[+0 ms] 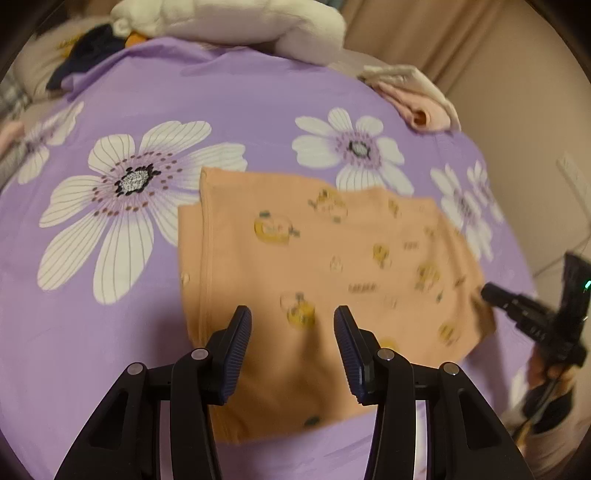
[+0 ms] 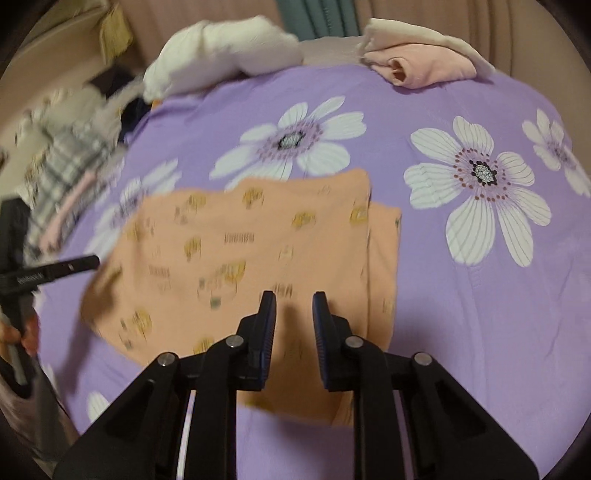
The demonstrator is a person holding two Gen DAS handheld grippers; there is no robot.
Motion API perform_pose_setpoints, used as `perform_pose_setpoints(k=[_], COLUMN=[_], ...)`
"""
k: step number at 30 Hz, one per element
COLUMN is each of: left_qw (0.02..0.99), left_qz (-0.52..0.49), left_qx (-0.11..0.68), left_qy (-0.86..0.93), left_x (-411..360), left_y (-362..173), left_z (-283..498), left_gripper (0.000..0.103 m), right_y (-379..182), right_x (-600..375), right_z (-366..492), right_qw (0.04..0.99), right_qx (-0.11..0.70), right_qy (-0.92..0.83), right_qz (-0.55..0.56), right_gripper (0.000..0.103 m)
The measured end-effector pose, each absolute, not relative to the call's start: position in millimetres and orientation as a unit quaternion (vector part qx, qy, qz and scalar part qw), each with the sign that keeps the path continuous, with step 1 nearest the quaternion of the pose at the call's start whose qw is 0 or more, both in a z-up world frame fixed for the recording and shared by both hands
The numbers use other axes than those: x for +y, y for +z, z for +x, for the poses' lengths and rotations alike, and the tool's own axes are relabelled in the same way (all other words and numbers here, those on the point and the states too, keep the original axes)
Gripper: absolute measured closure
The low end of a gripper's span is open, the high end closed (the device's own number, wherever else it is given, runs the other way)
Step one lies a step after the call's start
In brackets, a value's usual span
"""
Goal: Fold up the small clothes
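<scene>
Black ribbed pads of the left tool stand well apart above the near part of an orange garment, with nothing between them. Its hinged arms are matt black with small silver pivot pins. From its own camera the right tool shows its jaws at a narrower gap, also empty, above the same orange garment.

That garment is soft, thin knit cloth, printed with small yellow motifs and short dark lettering, blurred in both views. It lies flat and roughly rectangular on a bed, one edge doubled over so a seamed strip overlaps a lower layer.

Beneath it the sheet is smooth lilac cloth with large white, fine-lined daisies with dark speckled centres. At the far edge sit a lumpy white plush bundle and a folded pink piece under cream cloth. A crumpled plaid heap lies off to one side in the right view.
</scene>
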State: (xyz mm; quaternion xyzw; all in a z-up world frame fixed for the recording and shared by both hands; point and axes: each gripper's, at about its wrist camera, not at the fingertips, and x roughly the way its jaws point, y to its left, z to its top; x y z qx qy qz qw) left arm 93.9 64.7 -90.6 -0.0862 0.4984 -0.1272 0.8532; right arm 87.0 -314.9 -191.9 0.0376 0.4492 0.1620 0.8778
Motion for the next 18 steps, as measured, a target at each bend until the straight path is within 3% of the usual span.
perform_pose_setpoints(k=[7,18], left_qw=[0.843,0.840], left_qz=[-0.070,-0.070], left_qx=[0.521,0.528], left_qy=[-0.113,-0.104], left_x=[57.6,56.9], left_y=[-115.0,-120.7], left_z=[76.1,61.0], left_gripper=[0.057,0.057], right_y=[-215.1,-224.3], right_x=[-298.1,-303.6], right_z=[68.7,49.9], right_qw=[0.875,0.875], right_qx=[0.465,0.469], right_qy=[0.128,0.117], right_qz=[-0.033,-0.031], right_gripper=[0.083,0.086])
